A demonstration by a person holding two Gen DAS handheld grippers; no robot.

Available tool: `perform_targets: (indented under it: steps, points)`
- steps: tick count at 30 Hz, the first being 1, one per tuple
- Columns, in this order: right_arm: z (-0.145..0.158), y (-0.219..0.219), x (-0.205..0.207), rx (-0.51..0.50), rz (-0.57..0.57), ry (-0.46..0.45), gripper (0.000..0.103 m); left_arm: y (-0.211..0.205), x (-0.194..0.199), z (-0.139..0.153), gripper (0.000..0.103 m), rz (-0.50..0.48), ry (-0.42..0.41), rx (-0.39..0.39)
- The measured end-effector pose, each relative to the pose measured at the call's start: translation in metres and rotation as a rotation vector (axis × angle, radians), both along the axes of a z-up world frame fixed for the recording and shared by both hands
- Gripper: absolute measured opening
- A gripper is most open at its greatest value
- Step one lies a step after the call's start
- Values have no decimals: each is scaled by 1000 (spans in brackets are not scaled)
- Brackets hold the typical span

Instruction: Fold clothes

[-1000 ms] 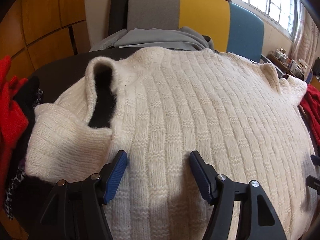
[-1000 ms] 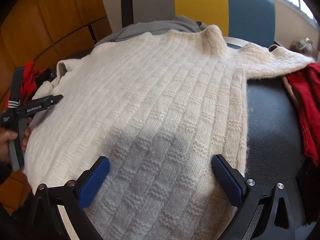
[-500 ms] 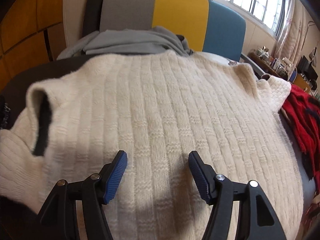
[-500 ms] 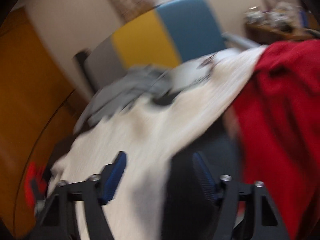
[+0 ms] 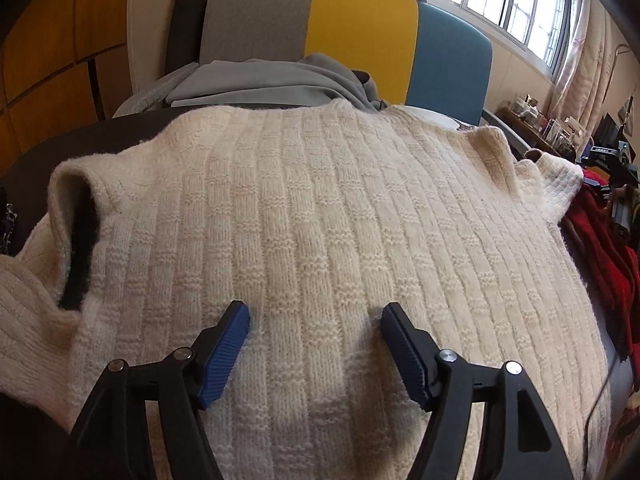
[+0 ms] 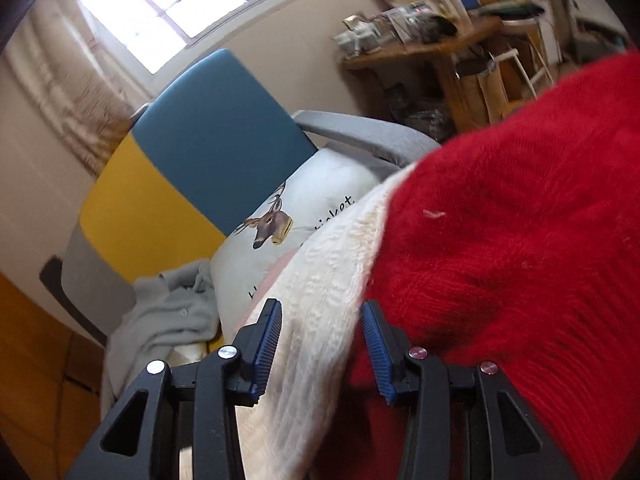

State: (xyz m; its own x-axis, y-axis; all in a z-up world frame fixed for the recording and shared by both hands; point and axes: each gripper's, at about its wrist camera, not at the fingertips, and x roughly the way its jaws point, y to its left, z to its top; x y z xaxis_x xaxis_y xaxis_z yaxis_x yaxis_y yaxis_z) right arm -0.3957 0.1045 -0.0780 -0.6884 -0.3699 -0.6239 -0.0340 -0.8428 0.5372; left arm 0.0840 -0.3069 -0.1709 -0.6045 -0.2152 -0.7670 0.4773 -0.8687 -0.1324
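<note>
The cream sweater (image 5: 320, 220) lies spread on the dark table, its sleeve (image 6: 320, 320) running between the spread, not yet pinching fingers of the right claw (image 6: 322, 320). A fuzzy red garment (image 6: 500, 240) presses against that claw's right finger; closing now could snag it too. The left claw (image 5: 314, 320) hovers spread over chunky basket-weave knit, soft and stretchy.

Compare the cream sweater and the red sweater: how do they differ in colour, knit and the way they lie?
The cream sweater is off-white; the red sweater is bright red. The cream sweater has a blocky ribbed knit, while the red sweater looks fuzzy and finer. The cream sweater lies spread flat on the dark surface; the red sweater sits bunched at its side. Both are soft knitwear.
</note>
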Motion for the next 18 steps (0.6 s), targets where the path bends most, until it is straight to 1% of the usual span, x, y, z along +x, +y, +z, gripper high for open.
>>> perform_targets:
  steps: [1,5,6,8,9,10,11,13,15,18]
  points:
    - [-2,2,1,-7,-17,-1,42,0,0,0,72,0,0,0]
    - [-3,15,4,-82,-77,19,41,-1,0,-1,72,-1,2,4]
    - [-3,16,3,-97,-84,26,40,-1,0,-1,73,-2,2,4]
    - [-5,15,-6,-103,-63,21,40,-2,0,-1,73,-5,3,5]
    - [-6,13,-10,-101,-54,18,36,-2,-1,-1,74,-6,2,4]
    - [-5,12,-14,-88,-52,17,20,-1,-1,-1,74,-6,1,3]
    - [-4,10,-17,-66,-51,8,7,-1,-2,-1,74,-7,0,2]
    - [0,8,-16,-46,-37,14,6,-1,-2,-1,74,-8,0,0]
    - [10,5,-8,-68,-3,49,6,-1,-2,-1,74,-9,-1,-1]
    - [27,-12,7,-110,104,100,6,-1,-3,-2,75,-10,-1,-3]
